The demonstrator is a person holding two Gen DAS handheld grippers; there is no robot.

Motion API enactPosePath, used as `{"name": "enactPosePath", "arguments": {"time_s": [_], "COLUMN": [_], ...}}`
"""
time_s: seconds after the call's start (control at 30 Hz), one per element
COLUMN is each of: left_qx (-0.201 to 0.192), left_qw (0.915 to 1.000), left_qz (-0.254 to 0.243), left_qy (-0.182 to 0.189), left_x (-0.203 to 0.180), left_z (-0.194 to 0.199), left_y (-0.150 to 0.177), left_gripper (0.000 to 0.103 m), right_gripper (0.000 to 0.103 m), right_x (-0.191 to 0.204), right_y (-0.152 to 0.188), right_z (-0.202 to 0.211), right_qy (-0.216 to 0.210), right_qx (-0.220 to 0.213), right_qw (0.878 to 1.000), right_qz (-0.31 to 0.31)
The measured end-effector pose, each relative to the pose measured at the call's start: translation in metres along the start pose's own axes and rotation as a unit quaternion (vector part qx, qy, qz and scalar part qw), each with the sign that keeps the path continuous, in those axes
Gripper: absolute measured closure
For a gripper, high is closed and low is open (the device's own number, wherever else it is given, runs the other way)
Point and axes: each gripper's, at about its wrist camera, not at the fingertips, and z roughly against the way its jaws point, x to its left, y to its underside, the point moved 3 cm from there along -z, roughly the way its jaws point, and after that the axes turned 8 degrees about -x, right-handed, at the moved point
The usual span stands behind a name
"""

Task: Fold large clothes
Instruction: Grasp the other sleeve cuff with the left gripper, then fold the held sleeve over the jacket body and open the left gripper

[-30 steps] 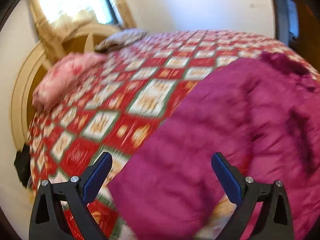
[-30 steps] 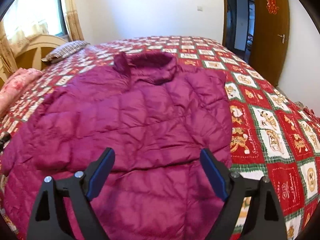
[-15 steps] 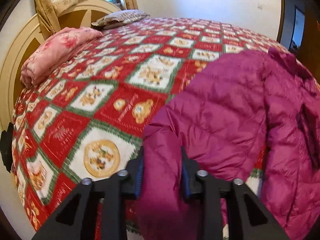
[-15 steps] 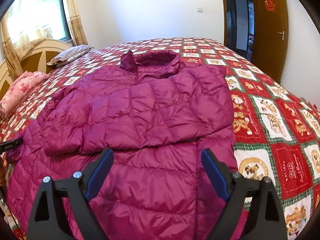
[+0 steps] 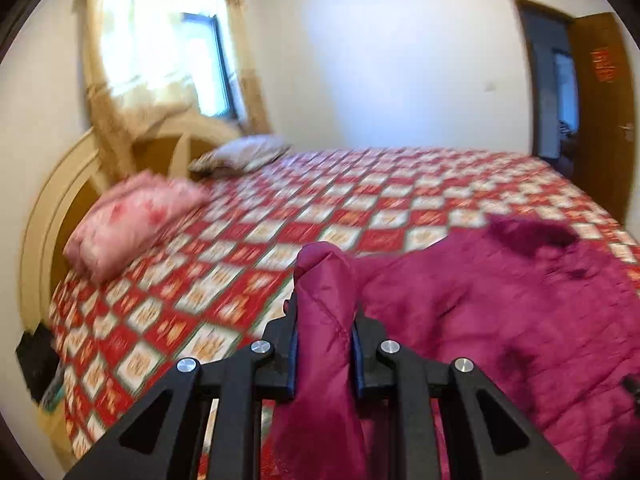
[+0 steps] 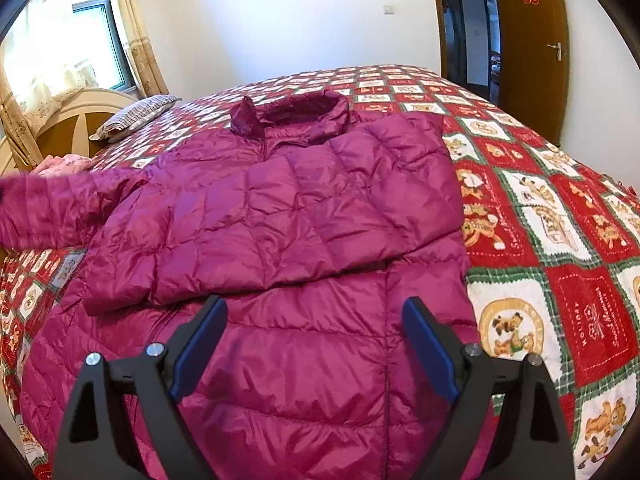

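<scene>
A magenta quilted down jacket (image 6: pixel 304 216) lies face up on the bed, collar toward the far side, its right sleeve folded across the chest. My left gripper (image 5: pixel 323 316) is shut on the jacket's left sleeve (image 5: pixel 326 300) and holds it lifted off the bed; the raised sleeve shows at the left edge of the right wrist view (image 6: pixel 52 208). My right gripper (image 6: pixel 316 320) is open and empty, hovering over the jacket's lower front near the hem.
The bed has a red, white and green patchwork cover (image 6: pixel 560 208). A pink folded quilt (image 5: pixel 132 216) and a striped pillow (image 6: pixel 132 116) lie by the cream headboard (image 5: pixel 60 208). A window with curtains is at left, a wooden door (image 6: pixel 528 40) at right.
My left gripper closed on the sleeve end and has lifted it up off the bed. My right gripper pulled back slightly and stays open over the hem.
</scene>
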Motion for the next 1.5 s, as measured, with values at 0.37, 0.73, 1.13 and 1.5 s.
{"name": "enactPosePath", "arguments": {"time_s": [0.37,0.73,1.13,1.5], "left_qx": [-0.032,-0.024,-0.010,0.118], "left_qw": [0.9886,0.9766,0.9909,0.9898], "left_qz": [-0.078,-0.126,-0.115,-0.075], "left_qy": [0.125,0.173,0.070,-0.027], "left_x": [-0.170,-0.265,-0.170,-0.094], "left_z": [0.022,0.032,-0.011,-0.090], "left_y": [-0.013,0.011,0.034,0.120], "left_gripper": [0.083,0.036,0.015,0.015], "right_gripper": [0.012,0.009,0.012,0.056], "right_x": [-0.013,-0.014,-0.033,0.041], "right_y": [0.008,0.012,-0.006,-0.039], "right_z": [-0.004,-0.005,0.029,-0.018], "right_qy": [-0.008,-0.005,-0.002,-0.071], "right_qx": [0.006,0.006,-0.036,0.036], "right_qw": [0.999,0.999,0.995,0.997], "right_qz": [-0.033,-0.038,-0.093,0.005]}}
